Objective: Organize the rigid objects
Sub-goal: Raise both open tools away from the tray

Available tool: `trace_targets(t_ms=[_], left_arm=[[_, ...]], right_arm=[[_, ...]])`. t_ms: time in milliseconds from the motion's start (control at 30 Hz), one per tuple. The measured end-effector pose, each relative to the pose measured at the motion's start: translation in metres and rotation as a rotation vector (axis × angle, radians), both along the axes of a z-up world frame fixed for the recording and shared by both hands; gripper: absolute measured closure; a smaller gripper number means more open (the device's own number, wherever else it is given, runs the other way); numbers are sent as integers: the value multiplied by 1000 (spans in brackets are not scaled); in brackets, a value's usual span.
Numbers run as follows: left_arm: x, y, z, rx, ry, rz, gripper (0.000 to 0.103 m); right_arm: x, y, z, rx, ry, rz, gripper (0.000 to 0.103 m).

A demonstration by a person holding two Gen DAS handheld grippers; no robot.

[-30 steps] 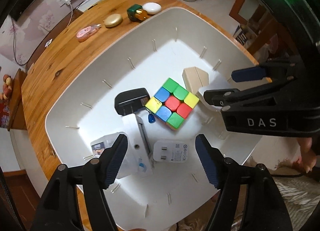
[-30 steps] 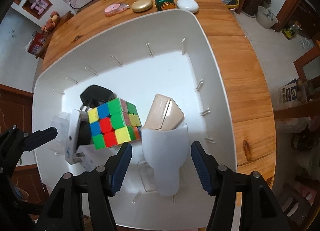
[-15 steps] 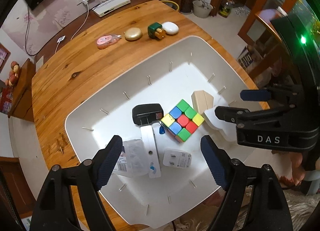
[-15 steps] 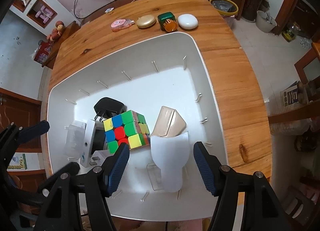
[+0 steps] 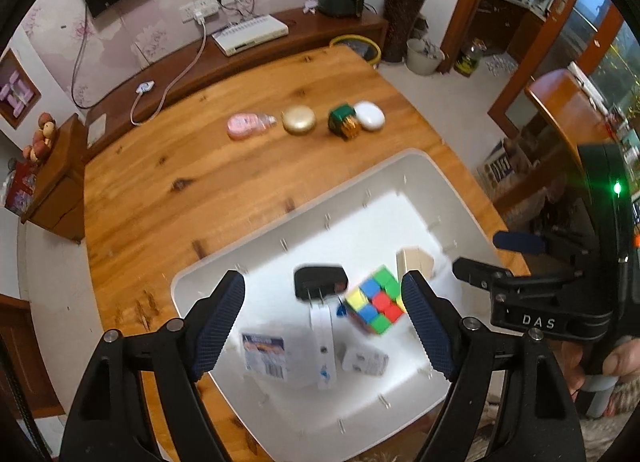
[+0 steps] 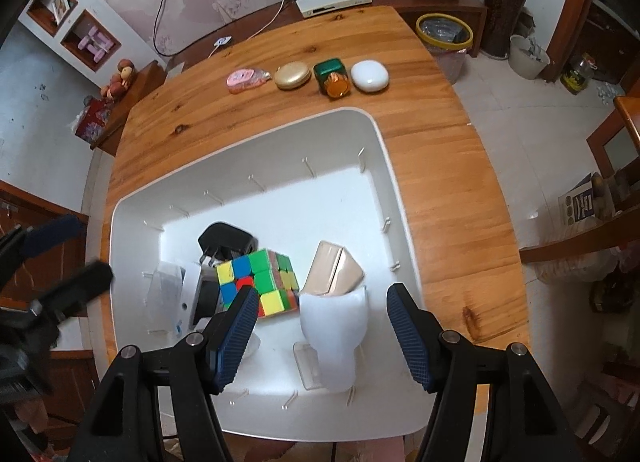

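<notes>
Jaws of the left gripper (image 5: 322,316) and right gripper (image 6: 320,328) both spread wide, holding nothing, above a white bin (image 6: 384,165) on a wooden surface (image 6: 440,149). In the bin: puzzle cube (image 6: 260,276), black charger (image 6: 224,240), tan box (image 6: 334,274), white scoop (image 6: 334,332). Beyond it, a row: pink case (image 6: 244,79), gold compact (image 6: 292,75), green bottle (image 6: 332,75), white case (image 6: 370,77). Only the right view shows the yellow-rimmed trash can (image 6: 444,31); only the left view shows a labelled packet (image 5: 264,356).

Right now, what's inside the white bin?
The bin holds a colour cube, black charger, tan box, white scoop, white adapter and a labelled packet. Whatever lies under the cube and scoop is covered.
</notes>
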State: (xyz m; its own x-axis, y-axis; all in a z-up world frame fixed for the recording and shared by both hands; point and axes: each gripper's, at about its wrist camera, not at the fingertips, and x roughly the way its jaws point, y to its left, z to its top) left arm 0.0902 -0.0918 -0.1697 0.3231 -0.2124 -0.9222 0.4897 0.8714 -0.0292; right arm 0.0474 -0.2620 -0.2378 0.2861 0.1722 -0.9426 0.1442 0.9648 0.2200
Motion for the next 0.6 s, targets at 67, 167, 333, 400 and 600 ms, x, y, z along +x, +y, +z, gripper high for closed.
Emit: trace_targets(t_ms=[67, 167, 333, 400, 600], left_arm=[[8, 0, 3, 0, -11, 9, 20], [26, 0, 7, 7, -20, 31, 20], [56, 3, 9, 24, -10, 74, 20], [68, 2, 9, 34, -10, 82, 20], [114, -8, -2, 145, -21, 52, 20]], right_arm=[[3, -5, 3, 4, -13, -11, 36], [11, -13, 7, 15, -30, -26, 36], [28, -28, 16, 11, -63, -41, 36], [38, -34, 19, 0, -76, -36, 36], [76, -47, 28, -55, -125, 14, 36]])
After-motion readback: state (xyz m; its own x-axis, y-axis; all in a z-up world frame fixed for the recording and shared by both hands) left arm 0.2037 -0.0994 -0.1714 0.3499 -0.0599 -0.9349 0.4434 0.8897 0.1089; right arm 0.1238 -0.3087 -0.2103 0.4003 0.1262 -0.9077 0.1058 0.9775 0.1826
